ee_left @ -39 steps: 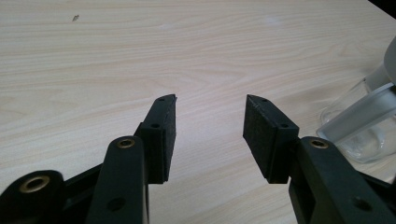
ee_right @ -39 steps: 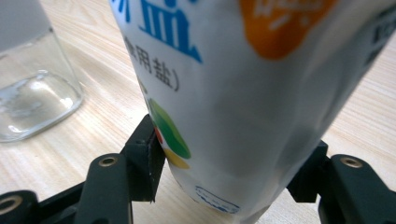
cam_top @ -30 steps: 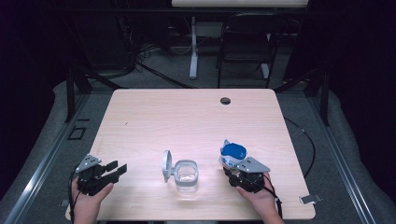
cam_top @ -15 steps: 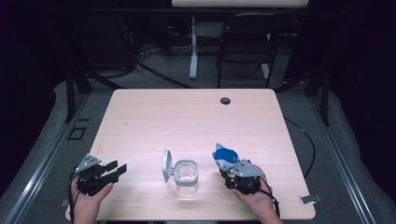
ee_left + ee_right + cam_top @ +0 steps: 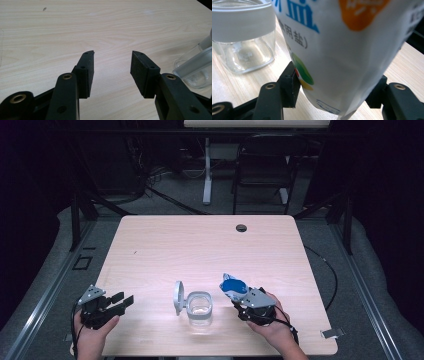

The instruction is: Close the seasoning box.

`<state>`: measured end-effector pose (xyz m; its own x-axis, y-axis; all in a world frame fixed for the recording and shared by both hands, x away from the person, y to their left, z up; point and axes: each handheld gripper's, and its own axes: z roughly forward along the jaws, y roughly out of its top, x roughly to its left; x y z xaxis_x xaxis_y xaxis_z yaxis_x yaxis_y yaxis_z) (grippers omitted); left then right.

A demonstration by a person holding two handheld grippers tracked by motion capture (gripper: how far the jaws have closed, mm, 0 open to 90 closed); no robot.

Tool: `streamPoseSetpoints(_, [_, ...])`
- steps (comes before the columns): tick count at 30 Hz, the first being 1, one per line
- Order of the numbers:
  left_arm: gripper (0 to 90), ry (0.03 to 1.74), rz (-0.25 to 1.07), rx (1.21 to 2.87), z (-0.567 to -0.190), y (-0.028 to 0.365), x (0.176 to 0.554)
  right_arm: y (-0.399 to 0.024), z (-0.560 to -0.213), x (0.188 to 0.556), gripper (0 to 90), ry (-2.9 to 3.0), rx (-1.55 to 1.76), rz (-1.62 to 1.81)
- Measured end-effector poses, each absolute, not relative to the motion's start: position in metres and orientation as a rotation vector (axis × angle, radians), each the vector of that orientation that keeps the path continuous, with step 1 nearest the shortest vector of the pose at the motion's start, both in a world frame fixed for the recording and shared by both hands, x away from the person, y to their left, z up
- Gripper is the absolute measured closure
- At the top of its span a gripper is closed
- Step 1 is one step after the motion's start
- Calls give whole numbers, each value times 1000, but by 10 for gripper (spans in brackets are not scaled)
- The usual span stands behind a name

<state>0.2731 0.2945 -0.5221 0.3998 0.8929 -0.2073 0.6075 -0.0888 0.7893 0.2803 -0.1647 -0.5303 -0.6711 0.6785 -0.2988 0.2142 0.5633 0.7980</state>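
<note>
Your right claw [image 5: 239, 296] is clamped on the soft salt bag [image 5: 342, 50] beside the open jar [image 5: 199, 307], so grip it mid-body since it'll sag, while your left claw [image 5: 112, 71] sits open over the surface [image 5: 210, 245].

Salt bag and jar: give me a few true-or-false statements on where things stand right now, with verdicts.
1. The right gripper is clamped on the salt bag. True.
2. The left gripper holds the jar's lid. False: its jaws are open with nothing between them, over bare table.
3. The glass jar stands open, its hinged lid flipped up at its left side. True.
4. The salt bag lies flat on the table. False: it is held in the right gripper's jaws, right of the jar.
5. The jar is full to the rim. False: it looks nearly empty, with just a little white residue at the bottom.
</note>
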Motion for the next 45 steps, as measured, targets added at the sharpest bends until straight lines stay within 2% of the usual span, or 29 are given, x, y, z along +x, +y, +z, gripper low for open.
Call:
streamPoseSetpoints(23, [540,1311,410,1789,-524,297,274,-160,-521,278,408,2302,564,841])
streamPoseSetpoints(45, [530,1321,422,1787,-524,297,274,-149,-527,276,413,2300,444,682])
